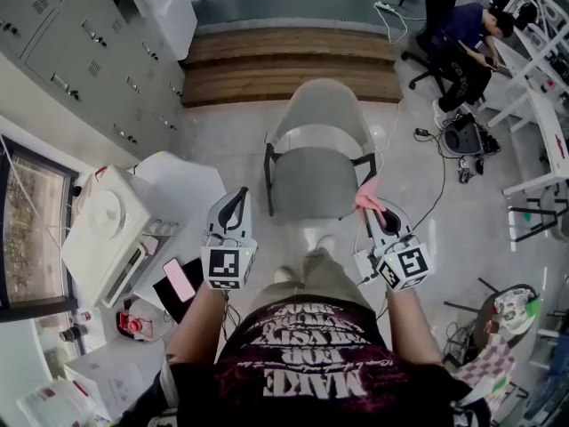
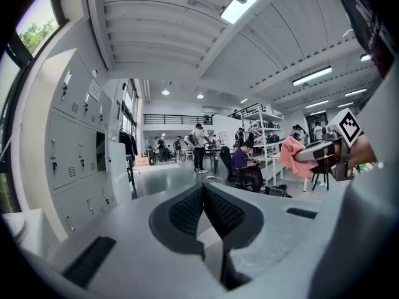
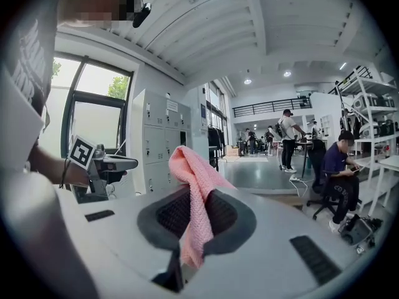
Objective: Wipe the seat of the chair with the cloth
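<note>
Pale, glossy floor [image 1: 222, 140] spreads under the whole scene in the head view. Nearest the camera, the person's dark printed shirt [image 1: 307, 372] fills the bottom edge, and both arms reach forward.

The left gripper [image 1: 236, 198] is held up on the left. Its own view shows its 2 dark ribbed fingers [image 2: 187, 212] pressed together at the tips. The right gripper [image 1: 378, 213] is held up on the right. Its own view shows its fingers [image 3: 225, 215] pinching a pink knitted cloth [image 3: 198, 185], which rises above the tips, folds over, and hangs below them too.

From the head view only a small pink tuft shows at those tips. Each gripper view also catches the other gripper off to one side, and the left gripper view shows the cloth drooping from the right gripper. Both grippers hover in the air, apart from the chair [image 1: 318, 109].

To the person's left are a white boxy machine [image 1: 107, 229] and a pink phone [image 1: 180, 279]. Just beyond the grippers stands that 1 grey chair, front toward the person, its seat [image 1: 318, 183] lying between the 2 grippers in the head view. Neither gripper view shows it.

Farther off come wooden steps [image 1: 293, 65], grey lockers [image 1: 71, 34] along the left wall, and a seated person [image 1: 464, 38] on the right. Only the gripper views reveal the ceiling beams, strip lights and standing people deeper in the hall.
</note>
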`<state>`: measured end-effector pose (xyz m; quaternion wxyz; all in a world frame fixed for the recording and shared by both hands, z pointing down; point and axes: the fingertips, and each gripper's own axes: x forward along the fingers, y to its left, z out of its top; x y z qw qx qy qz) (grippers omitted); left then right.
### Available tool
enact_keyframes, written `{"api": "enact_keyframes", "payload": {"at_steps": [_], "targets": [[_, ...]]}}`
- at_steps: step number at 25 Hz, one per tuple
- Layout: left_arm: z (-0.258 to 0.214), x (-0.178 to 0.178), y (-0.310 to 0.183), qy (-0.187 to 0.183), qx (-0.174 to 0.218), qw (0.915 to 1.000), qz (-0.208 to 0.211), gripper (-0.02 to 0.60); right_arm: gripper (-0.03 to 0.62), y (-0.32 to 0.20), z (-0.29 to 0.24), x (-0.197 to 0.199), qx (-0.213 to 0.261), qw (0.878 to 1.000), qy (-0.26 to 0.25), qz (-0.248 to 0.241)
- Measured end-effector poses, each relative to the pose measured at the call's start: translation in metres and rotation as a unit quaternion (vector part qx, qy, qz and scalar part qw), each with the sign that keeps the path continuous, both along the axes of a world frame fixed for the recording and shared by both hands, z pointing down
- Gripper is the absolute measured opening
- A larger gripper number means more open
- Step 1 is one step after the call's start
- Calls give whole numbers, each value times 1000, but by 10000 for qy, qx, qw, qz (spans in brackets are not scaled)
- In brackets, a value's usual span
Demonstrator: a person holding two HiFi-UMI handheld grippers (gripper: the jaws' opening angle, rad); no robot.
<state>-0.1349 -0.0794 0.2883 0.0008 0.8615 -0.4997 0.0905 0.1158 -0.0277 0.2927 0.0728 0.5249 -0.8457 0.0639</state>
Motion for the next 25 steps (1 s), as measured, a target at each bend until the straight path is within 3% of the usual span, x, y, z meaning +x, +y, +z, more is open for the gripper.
{"api": "enact_keyframes", "payload": {"at_steps": [10,25], "targets": [[47,21,-48,-106,-244,9996,34,5,32,-64,83,12,-594,9980,-35,-217],[164,44,-141,-290,-899,9945,-449,6,32,-199,270,-3,-1523,9778,573,-1318]]}}
